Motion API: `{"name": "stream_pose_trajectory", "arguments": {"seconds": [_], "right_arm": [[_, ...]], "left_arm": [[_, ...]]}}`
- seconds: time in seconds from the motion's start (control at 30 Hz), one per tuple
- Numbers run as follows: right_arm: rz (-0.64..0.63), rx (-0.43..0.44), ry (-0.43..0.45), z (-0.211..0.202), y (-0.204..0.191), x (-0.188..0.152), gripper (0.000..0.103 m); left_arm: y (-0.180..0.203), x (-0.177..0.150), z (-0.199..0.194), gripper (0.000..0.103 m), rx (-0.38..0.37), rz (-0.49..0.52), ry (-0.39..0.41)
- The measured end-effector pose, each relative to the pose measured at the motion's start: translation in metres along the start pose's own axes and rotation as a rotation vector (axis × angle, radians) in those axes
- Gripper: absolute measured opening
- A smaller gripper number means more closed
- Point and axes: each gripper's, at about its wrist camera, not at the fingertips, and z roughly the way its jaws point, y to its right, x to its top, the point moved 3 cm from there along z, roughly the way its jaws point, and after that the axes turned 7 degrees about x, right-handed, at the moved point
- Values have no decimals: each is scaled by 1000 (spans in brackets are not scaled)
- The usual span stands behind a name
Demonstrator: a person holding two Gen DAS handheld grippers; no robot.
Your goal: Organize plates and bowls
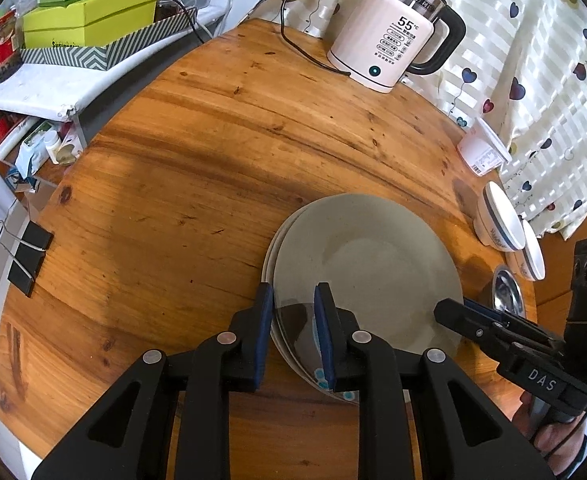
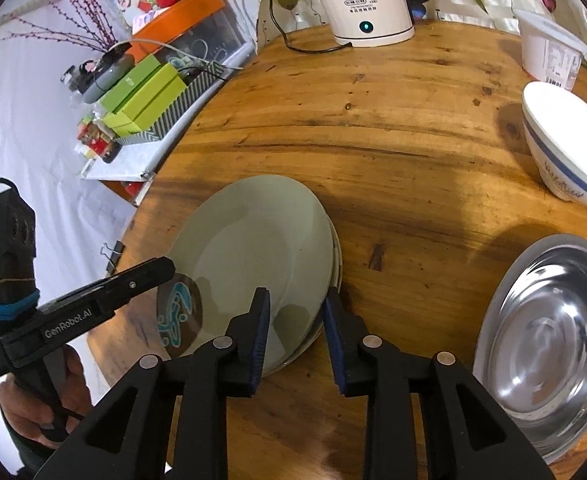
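Observation:
A stack of grey plates (image 1: 373,264) (image 2: 253,240) lies flat on the round wooden table (image 1: 213,140). My left gripper (image 1: 293,320) straddles the stack's near-left rim with a narrow gap between its pads; whether they press is unclear. A small see-through disc with a blue pattern (image 2: 179,312) lies at that rim under its fingers. My right gripper (image 2: 297,320) stands open astride the opposite rim, its pads clear of the plate. Two white bowls with a blue band (image 1: 497,220) (image 2: 565,148) and a shallow steel dish (image 2: 549,340) sit to the right.
A white electric kettle (image 1: 389,40) with its cord stands at the table's far side, and a white plastic tub (image 2: 549,48) near the curtain. A shelf with green boxes (image 1: 89,12) stands left of the table. A black binder clip (image 1: 27,260) is clamped to the table's left edge.

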Motion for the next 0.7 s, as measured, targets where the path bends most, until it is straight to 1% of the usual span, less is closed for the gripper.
{"name": "stream_pose_trajectory", "arguments": {"seconds": [0.13,0.2,0.23,0.27,0.33,0.4,0.43,0.5,0.53,0.57,0.7], "right_arm": [[-32,-35,5,0,-1,-1,34],[-60,-60,21,-3,-3,0,40],[-70,-66,30,-5,-4,0,46],[-74,-72,36,-7,-4,0,48],[-79,-78,54,-11,-4,1,48],[-78,-60,70,-14,-3,0,48],[-78,-58,68,-14,-1,-1,48],[-76,-49,58,-11,0,-2,37],[-69,-43,47,-8,1,-2,27],[-65,-41,44,-6,1,-3,23],[-60,-43,48,-3,1,-3,21]], "left_arm": [[0,0,0,21,0,-4,5],[-2,0,1,21,1,-10,3],[-3,0,2,21,-1,-14,-1],[-5,-1,3,21,-1,-18,-5],[-7,-2,3,21,-13,-29,-2],[-9,-2,2,21,-14,-38,4],[-10,-3,1,21,-14,-43,9],[-12,-3,0,21,-20,-53,14],[-13,-3,1,21,-23,-56,13],[-12,-3,2,21,-26,-56,13],[-9,-3,3,21,-37,-50,10]]}}
